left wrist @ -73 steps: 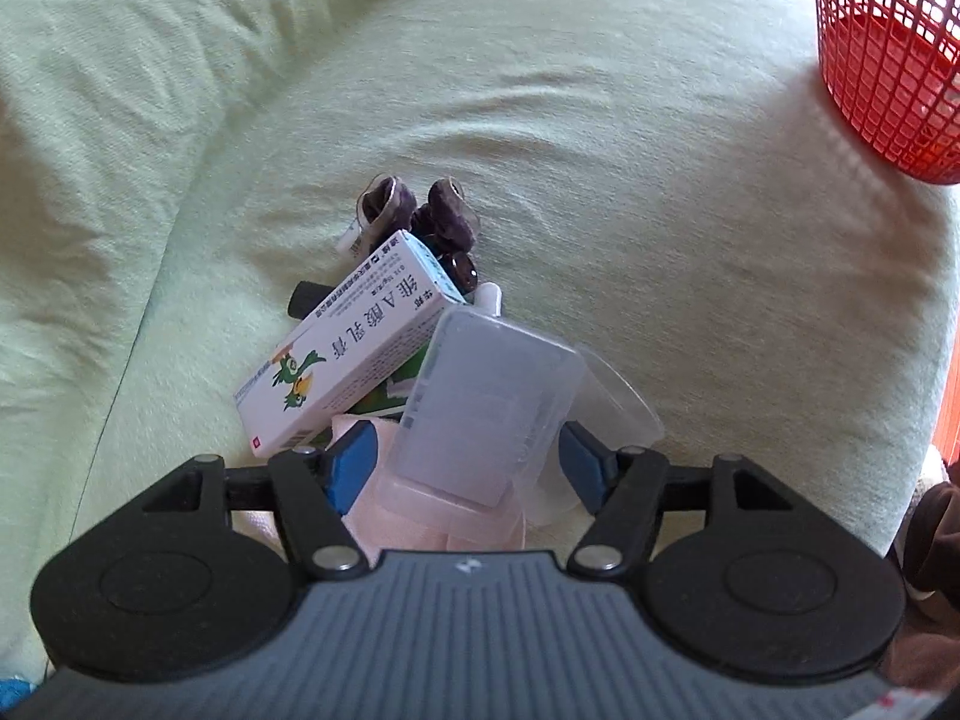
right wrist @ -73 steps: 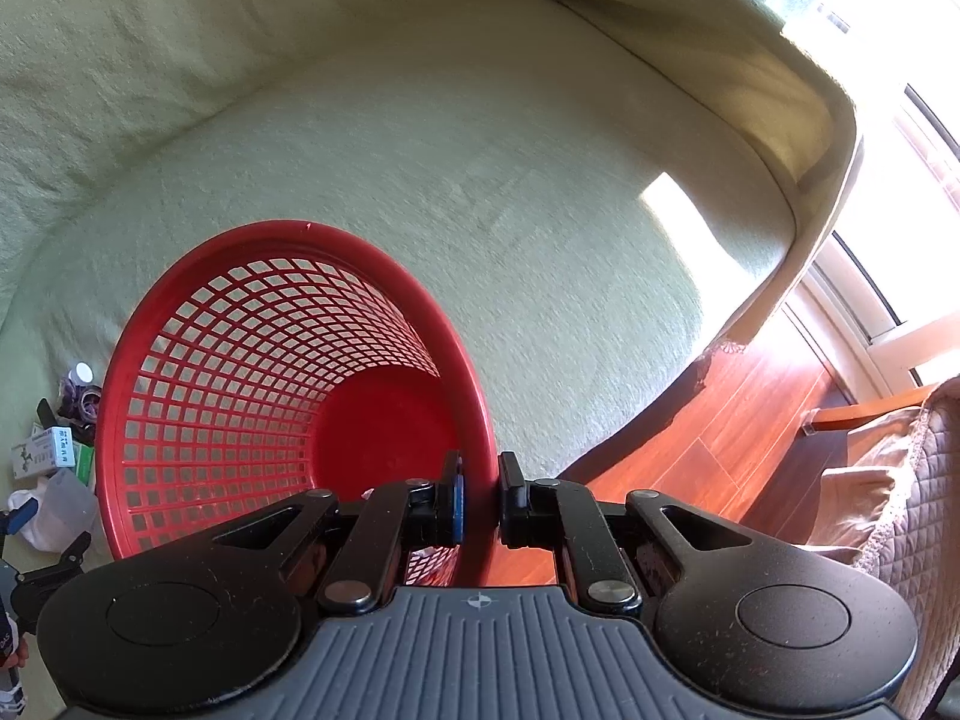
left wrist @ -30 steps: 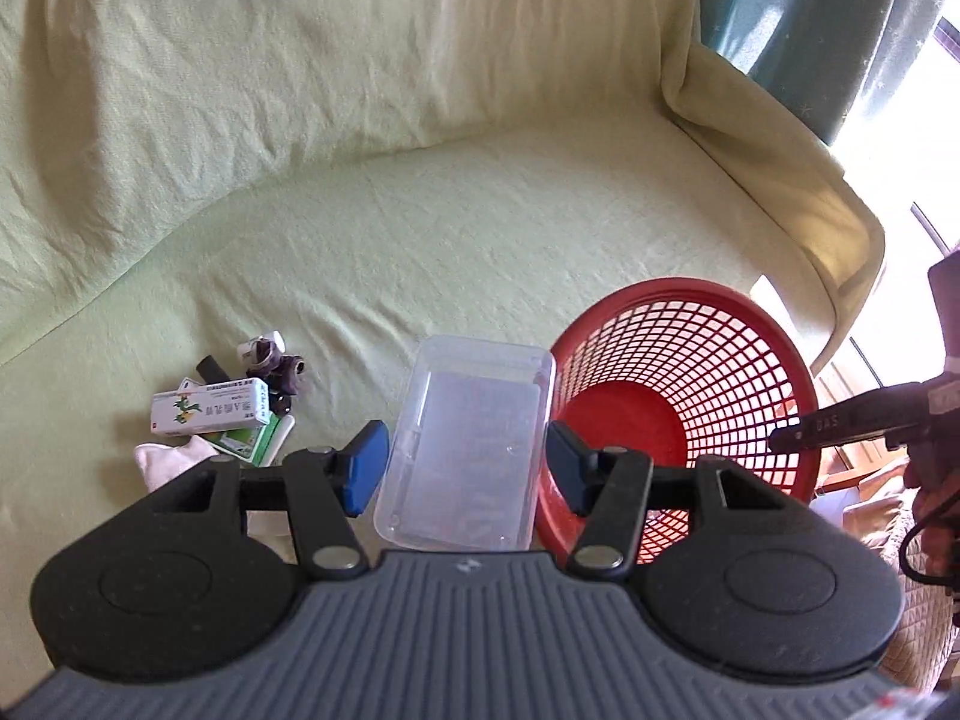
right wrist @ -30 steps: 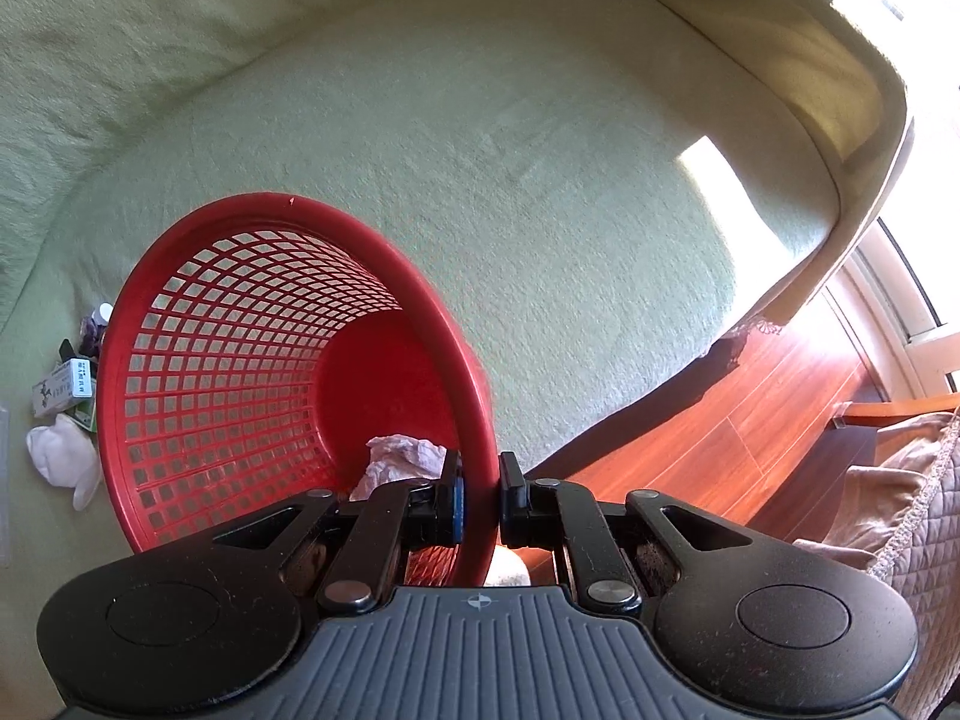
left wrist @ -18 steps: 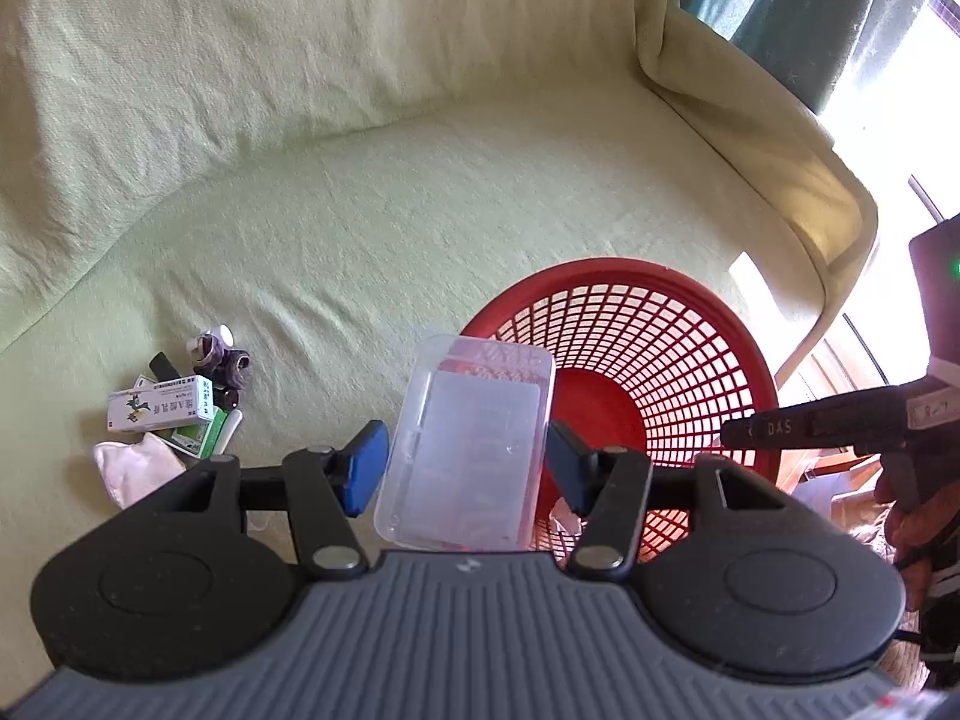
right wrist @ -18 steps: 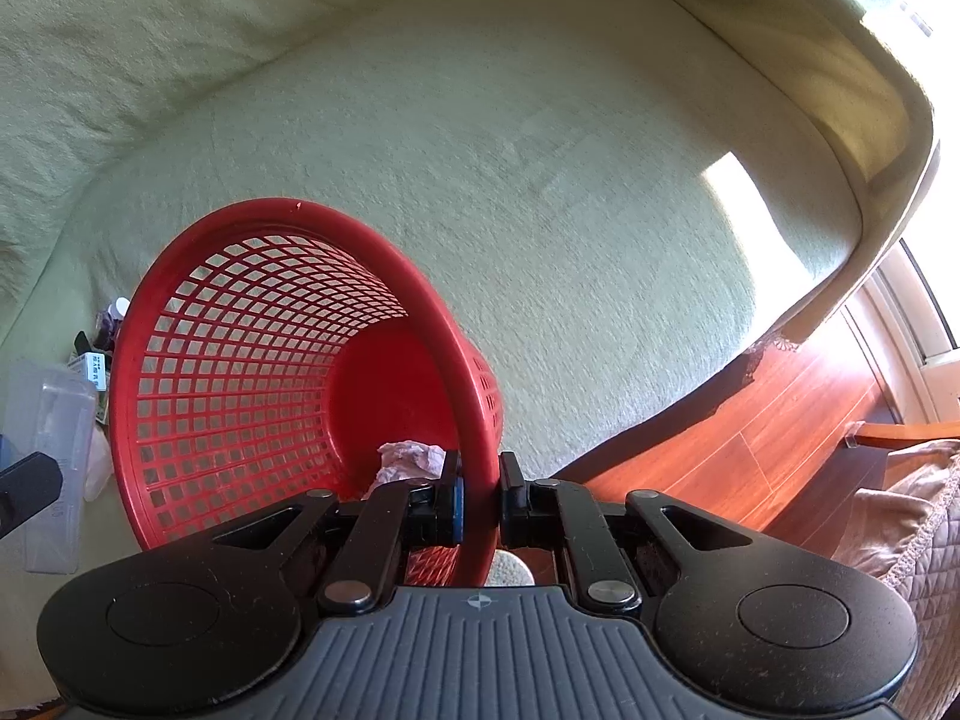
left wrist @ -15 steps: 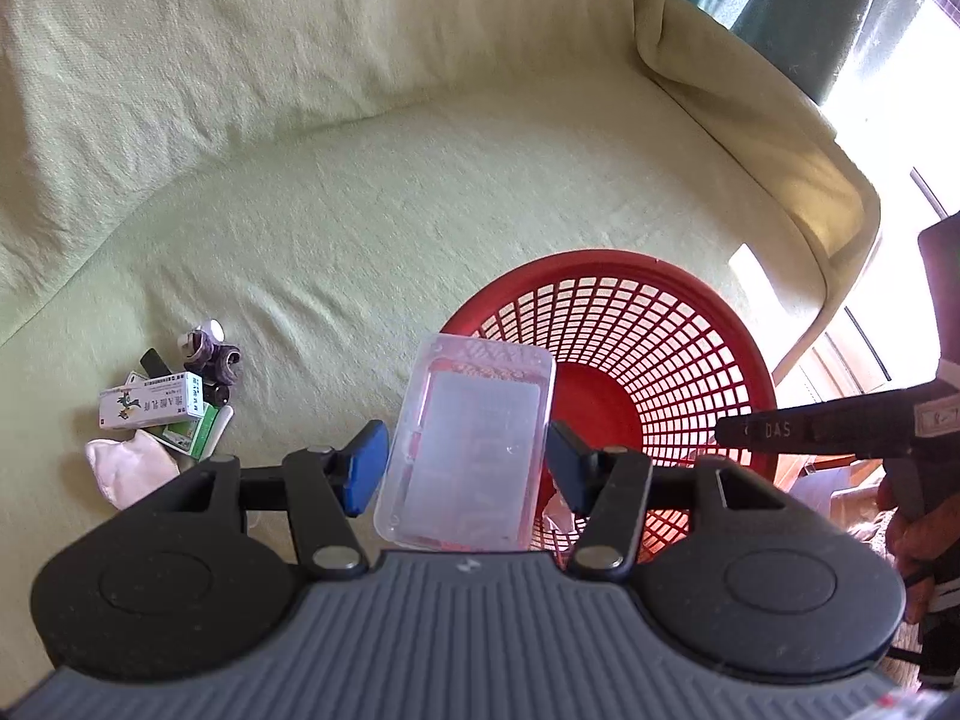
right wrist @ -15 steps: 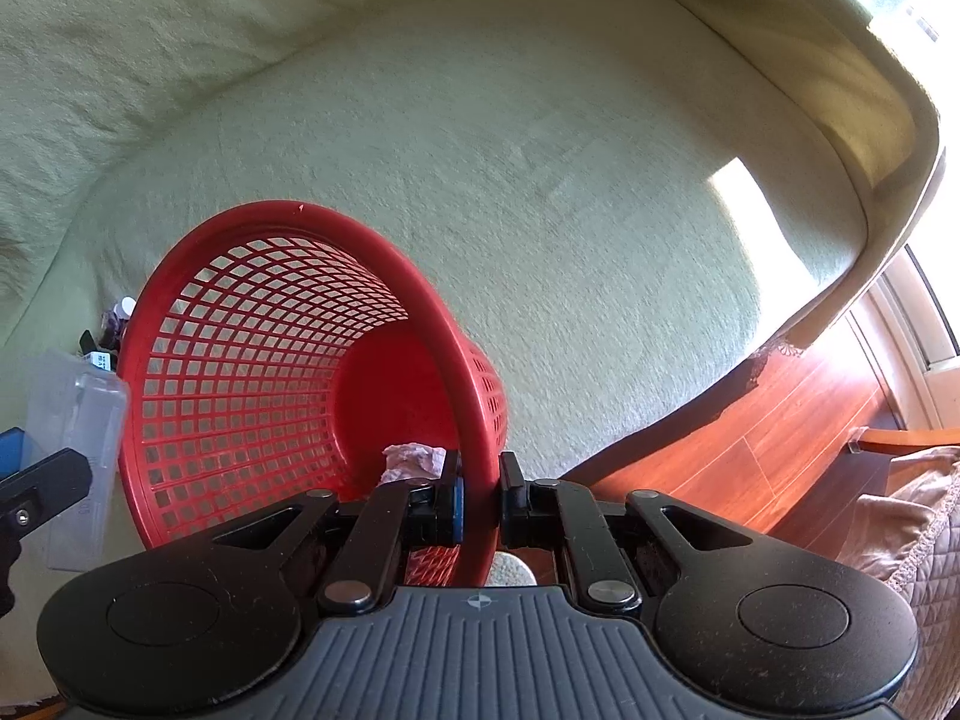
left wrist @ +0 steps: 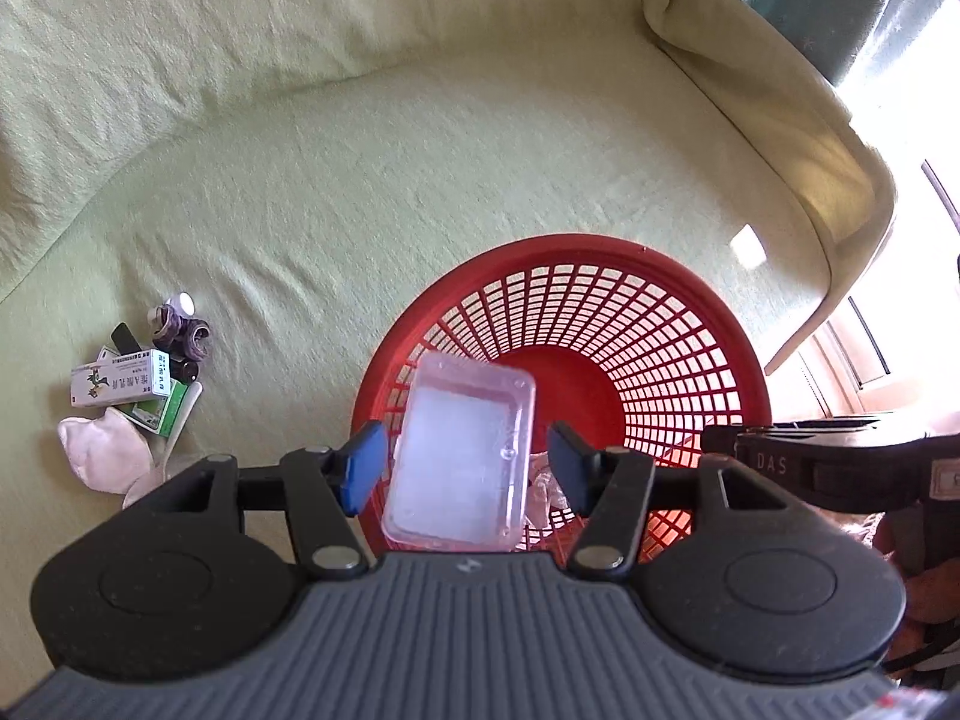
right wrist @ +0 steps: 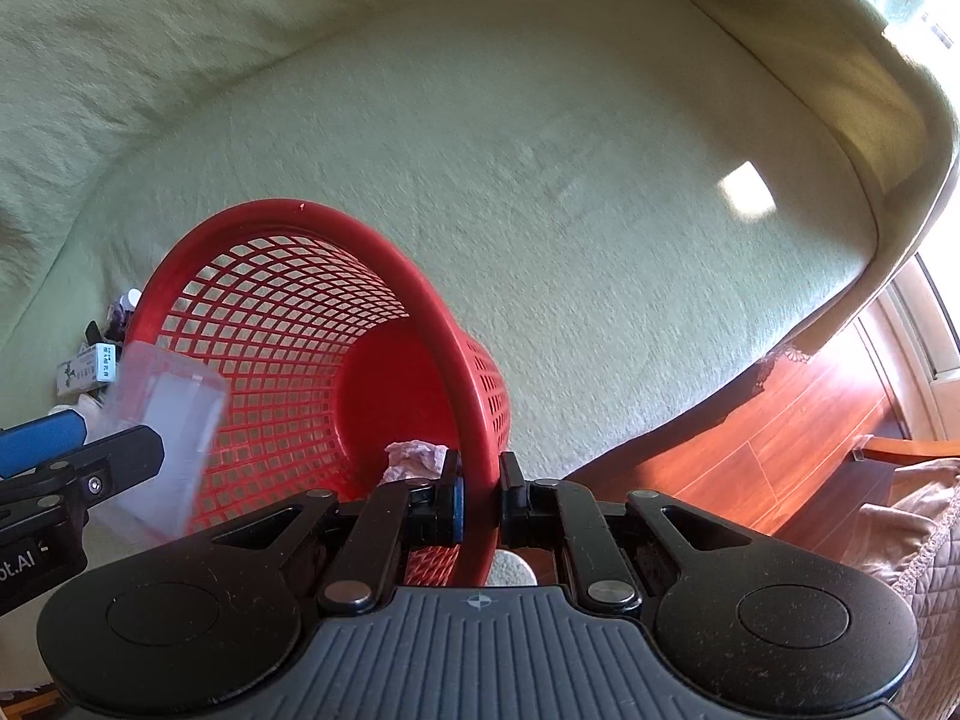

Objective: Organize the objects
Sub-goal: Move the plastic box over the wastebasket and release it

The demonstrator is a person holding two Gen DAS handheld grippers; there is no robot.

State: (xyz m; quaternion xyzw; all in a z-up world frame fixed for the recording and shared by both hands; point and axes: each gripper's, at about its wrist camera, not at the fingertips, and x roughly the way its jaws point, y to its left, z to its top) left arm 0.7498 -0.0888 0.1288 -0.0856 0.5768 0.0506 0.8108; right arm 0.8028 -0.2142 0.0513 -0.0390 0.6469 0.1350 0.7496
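A clear plastic box (left wrist: 462, 462) hangs tilted between my left gripper's (left wrist: 462, 471) blue pads (left wrist: 360, 474), over the near side of the red mesh basket (left wrist: 660, 324). The jaws are opening, and a gap shows on each side of the box. In the right wrist view the same box (right wrist: 162, 420) is a blur at the basket's (right wrist: 372, 246) left rim. My right gripper (right wrist: 478, 498) is shut on the basket's near rim and holds it tilted. A crumpled tissue (right wrist: 414, 459) lies inside the basket.
On the green-covered sofa seat (left wrist: 420, 192), left of the basket, lie a white medicine carton (left wrist: 120, 387), a white cloth (left wrist: 102, 462) and small dark purple items (left wrist: 180, 336). Beyond the seat's right edge are a wooden floor (right wrist: 750, 450) and a quilted cushion (right wrist: 924, 534).
My left gripper carried the clear box from beside the basket to over its mouth. Its jaws widened, and the box came free of the pads and tipped. The right gripper kept still on the rim.
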